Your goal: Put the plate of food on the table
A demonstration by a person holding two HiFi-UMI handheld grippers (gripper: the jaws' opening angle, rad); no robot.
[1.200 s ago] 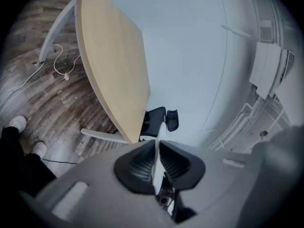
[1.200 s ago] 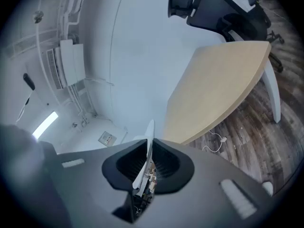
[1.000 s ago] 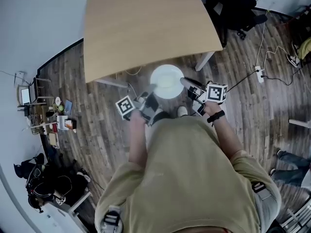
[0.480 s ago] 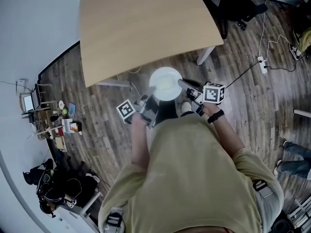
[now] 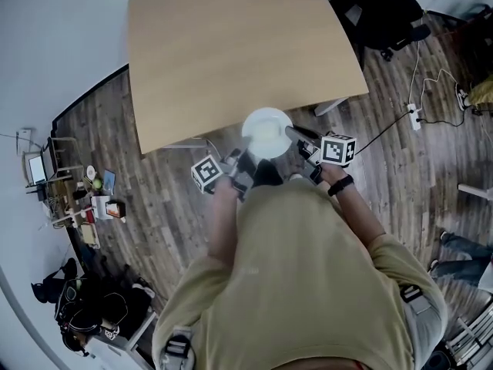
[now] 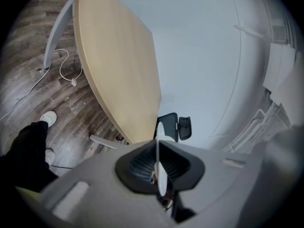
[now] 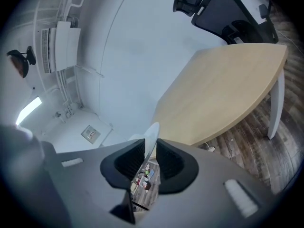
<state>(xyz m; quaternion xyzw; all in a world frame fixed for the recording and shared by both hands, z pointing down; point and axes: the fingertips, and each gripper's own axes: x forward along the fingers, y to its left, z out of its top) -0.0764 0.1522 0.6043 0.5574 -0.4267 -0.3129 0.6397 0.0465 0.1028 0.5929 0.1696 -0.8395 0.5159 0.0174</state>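
Observation:
A round white plate (image 5: 266, 133) hangs between my two grippers at the near edge of the light wooden table (image 5: 231, 45). What lies on the plate cannot be made out. My left gripper (image 5: 245, 160) pinches the plate's near-left rim, and its jaws are closing. In the left gripper view the rim (image 6: 159, 177) runs edge-on between the pads of the left gripper (image 6: 158, 167). My right gripper (image 5: 296, 135) is at the plate's right rim with its jaws opening. There the rim (image 7: 152, 134) leans between the pads of the right gripper (image 7: 150, 158) with a gap beside it.
A black office chair (image 5: 377, 6) stands beyond the table's far right corner. A white power strip (image 5: 414, 116) with cables lies on the wood floor to the right. A cluttered small shelf (image 5: 92, 199) and dark bags (image 5: 77, 307) are at the left. Another person's leg (image 5: 462, 249) shows at the right.
The plate and both grippers have moved forward to the table; the plate now overlaps its near edge instead of hanging over bare floor.

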